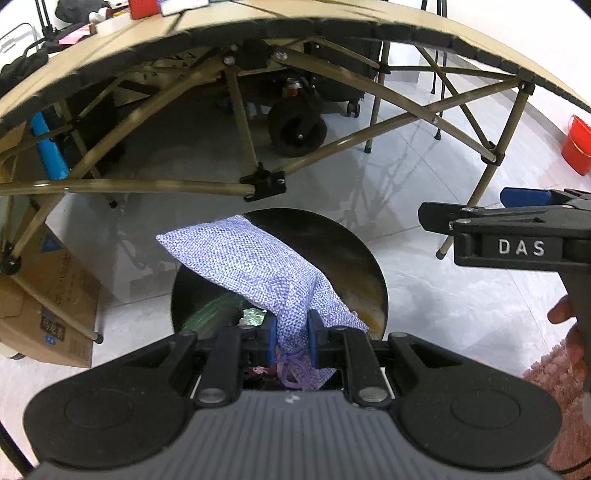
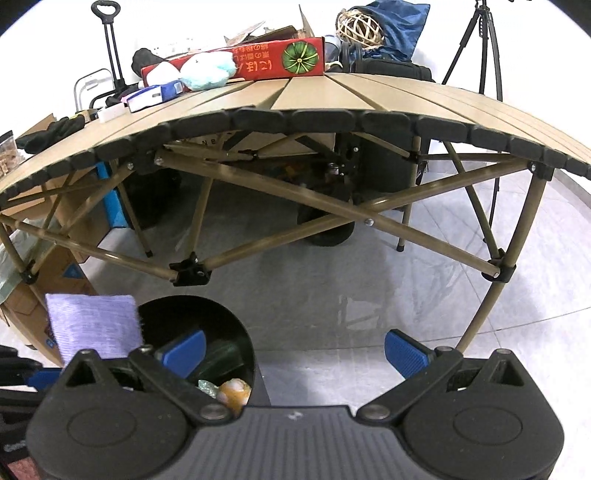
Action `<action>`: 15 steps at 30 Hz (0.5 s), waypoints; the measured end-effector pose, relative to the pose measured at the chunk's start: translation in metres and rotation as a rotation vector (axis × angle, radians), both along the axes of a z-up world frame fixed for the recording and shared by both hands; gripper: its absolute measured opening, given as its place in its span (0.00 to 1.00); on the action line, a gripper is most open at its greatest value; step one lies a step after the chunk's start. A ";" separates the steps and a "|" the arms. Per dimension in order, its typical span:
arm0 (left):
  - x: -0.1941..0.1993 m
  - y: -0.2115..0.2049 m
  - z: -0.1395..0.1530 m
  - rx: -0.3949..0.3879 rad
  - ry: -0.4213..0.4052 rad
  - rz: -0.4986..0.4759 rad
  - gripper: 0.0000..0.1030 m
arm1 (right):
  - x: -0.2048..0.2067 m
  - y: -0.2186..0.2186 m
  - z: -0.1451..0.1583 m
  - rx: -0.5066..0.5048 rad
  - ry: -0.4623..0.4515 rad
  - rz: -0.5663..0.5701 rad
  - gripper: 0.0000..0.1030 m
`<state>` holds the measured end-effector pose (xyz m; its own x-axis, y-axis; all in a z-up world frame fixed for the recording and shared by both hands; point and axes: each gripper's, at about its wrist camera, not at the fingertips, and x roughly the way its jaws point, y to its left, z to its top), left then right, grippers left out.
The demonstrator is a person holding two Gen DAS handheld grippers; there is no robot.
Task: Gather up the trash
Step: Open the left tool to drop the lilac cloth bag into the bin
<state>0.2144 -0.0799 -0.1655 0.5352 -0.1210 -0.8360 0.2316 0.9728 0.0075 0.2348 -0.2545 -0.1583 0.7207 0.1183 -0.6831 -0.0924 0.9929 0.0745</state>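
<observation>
Left gripper [image 1: 290, 338], jaws clamped on a purple pouch [image 1: 251, 266], hangs over the part-filled bin [image 1: 369, 280]; right gripper [image 2: 295, 350] open, empty; surface [image 2: 332, 96] clutter remains.

1. The left wrist view looks steeply down along its gripper, close above the black bin [image 1: 365, 266], with the folding table [image 1: 258, 33] beyond.
2. The right wrist view tilts less steeply, seeing the tabletop [image 2: 325, 96] and bin [image 2: 229, 332] at lower left.
3. Both share bin, table frame and tiled floor [image 2: 369, 295].
</observation>
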 end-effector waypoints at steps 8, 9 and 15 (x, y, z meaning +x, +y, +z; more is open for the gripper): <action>0.022 -0.005 -0.017 -0.011 0.014 -0.001 0.16 | 0.005 -0.001 -0.006 -0.015 -0.003 -0.013 1.00; 0.024 -0.005 -0.020 -0.010 0.010 0.000 0.16 | 0.007 -0.002 -0.008 -0.018 0.000 -0.024 1.00; 0.042 -0.003 -0.043 0.007 0.035 0.029 0.16 | 0.019 -0.008 -0.017 0.019 0.037 -0.081 1.00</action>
<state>0.2563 -0.0827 -0.2081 0.5085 -0.0998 -0.8552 0.2031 0.9791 0.0066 0.2542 -0.2623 -0.1748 0.7025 0.0734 -0.7079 -0.0084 0.9955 0.0949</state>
